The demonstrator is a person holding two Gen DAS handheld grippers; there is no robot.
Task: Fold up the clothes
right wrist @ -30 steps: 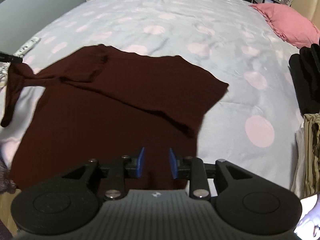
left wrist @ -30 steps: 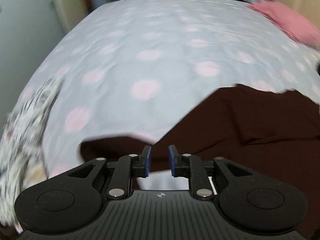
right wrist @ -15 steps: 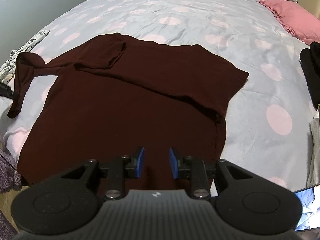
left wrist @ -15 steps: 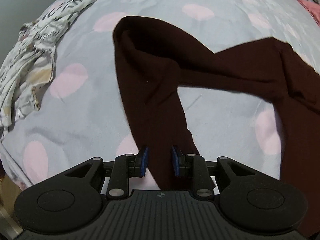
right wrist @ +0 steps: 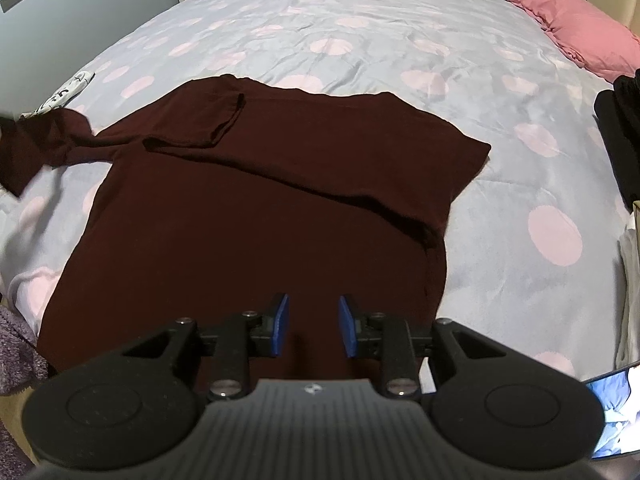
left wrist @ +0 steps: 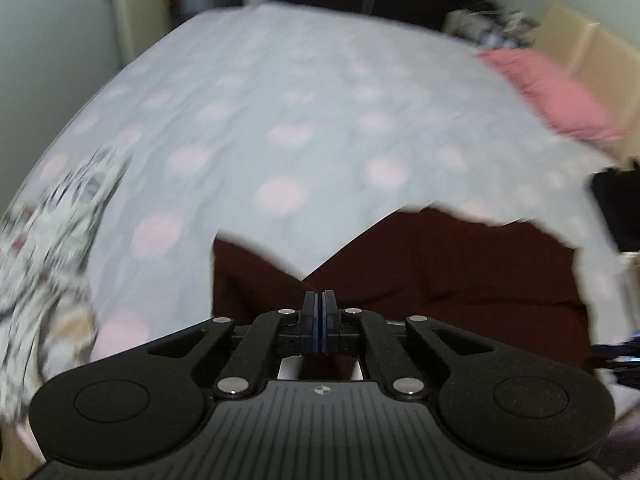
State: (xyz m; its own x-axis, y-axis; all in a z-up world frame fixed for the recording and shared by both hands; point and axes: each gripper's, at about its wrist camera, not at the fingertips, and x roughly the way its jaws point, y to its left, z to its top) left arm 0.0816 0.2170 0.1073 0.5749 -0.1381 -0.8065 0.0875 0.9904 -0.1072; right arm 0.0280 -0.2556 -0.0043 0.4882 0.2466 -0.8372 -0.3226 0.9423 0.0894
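left tool point(left wrist: 319, 322) is pinching the sleeve of the maroon top point(right wrist: 260, 208) lying spread on the bed point(right wrist: 360, 12), jaws just closing on it, right tool point(right wrist: 313, 326) is hovering spread, so I'm guessing carrying that sleeve across flat is key

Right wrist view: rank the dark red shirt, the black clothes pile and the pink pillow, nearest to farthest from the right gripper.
1. Dark red shirt, spread directly beneath the right gripper.
2. Black clothes pile, at the right edge.
3. Pink pillow, far right corner of the bed.
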